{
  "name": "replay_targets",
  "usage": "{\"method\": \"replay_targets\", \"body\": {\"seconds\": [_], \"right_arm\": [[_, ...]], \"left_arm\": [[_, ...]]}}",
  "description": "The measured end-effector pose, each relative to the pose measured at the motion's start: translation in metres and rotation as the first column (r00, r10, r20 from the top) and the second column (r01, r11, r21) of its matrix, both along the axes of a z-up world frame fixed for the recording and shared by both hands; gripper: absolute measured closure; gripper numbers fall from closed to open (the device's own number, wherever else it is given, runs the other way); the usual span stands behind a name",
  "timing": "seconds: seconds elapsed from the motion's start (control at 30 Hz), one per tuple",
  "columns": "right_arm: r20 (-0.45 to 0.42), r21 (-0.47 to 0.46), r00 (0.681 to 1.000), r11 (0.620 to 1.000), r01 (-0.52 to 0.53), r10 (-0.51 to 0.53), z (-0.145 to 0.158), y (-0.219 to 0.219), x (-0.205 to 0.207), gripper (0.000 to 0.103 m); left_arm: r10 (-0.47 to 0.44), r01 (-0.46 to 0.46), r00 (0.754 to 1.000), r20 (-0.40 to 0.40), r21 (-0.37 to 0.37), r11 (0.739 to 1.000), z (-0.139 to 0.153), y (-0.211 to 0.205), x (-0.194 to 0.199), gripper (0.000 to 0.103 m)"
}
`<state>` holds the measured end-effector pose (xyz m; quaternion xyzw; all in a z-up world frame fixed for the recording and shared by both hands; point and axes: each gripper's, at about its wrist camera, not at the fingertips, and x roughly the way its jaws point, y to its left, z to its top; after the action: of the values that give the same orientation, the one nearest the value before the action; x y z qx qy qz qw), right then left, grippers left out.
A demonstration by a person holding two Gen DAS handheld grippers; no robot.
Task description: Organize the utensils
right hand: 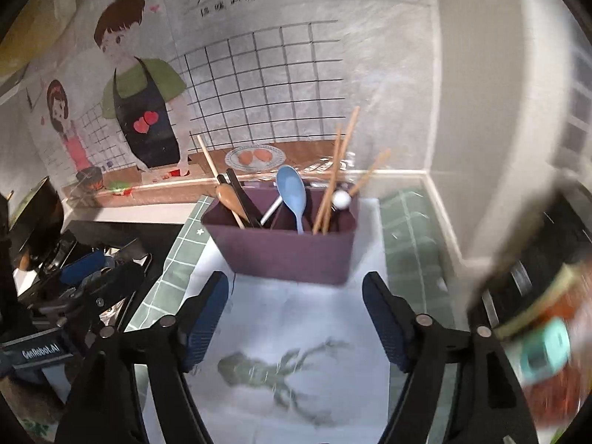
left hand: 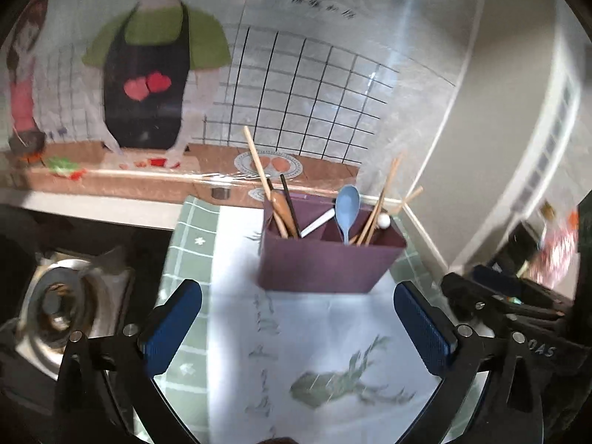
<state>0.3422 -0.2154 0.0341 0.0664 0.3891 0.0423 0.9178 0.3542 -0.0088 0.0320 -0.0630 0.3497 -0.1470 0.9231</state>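
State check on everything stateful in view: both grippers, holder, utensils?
left gripper: open, empty, short of the holder
right gripper: open, empty, short of the holder
purple utensil holder: upright on the white mat, loaded
blue spoon: standing in the middle compartment, bowl up
chopsticks: leaning in the right compartment
wooden spoon: leaning in the left compartment

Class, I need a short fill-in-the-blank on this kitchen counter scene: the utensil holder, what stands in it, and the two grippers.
1. The spoon standing in the holder is ____ in colour.
2. The holder itself is ____ in colour.
3. The left gripper and the right gripper both have their jaws ____.
4. The chopsticks stand ____ the holder.

Missing words: blue; purple; open; inside
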Motion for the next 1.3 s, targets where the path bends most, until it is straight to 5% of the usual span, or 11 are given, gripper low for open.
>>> {"method": "replay_targets", "body": {"seconds": [0.23, 0.4, 0.53, 0.9, 1.3], "right_arm": [[0.072, -0.073, 0.991, 0.991, 0.116, -0.111, 0.008, 0.02, -0.082, 0.018], [0.144, -0.104, 0.984, 0.988, 0.116, -0.101, 0.012, 0.026, -0.129, 0.011], [0.188, -0.118, 0.979, 0.988, 0.103, -0.08, 0.003, 0.022, -0.156, 0.007], [0.176, -0.105, 0.984, 0.994, 0.037, -0.018, -0.018, 0.003, -0.195, 0.005], [0.195, -0.086, 0.98, 0.995, 0.045, -0.028, -0.012, -0.008, -0.213, 0.004]], "left_arm": [[-0.03, 0.024, 0.995, 0.091, 0.07, 0.997, 0.011, 0.014, -0.072, 0.0], [0.068, -0.087, 0.989, 0.131, 0.149, 0.985, 0.011, 0.016, -0.117, 0.0], [0.132, -0.145, 0.985, 0.114, 0.118, 0.982, 0.0, 0.013, -0.148, 0.0], [0.205, -0.221, 0.972, 0.111, 0.156, 0.963, -0.012, -0.005, -0.213, 0.0], [0.191, -0.213, 0.971, 0.141, 0.161, 0.964, 0.0, -0.017, -0.233, 0.0]]}}
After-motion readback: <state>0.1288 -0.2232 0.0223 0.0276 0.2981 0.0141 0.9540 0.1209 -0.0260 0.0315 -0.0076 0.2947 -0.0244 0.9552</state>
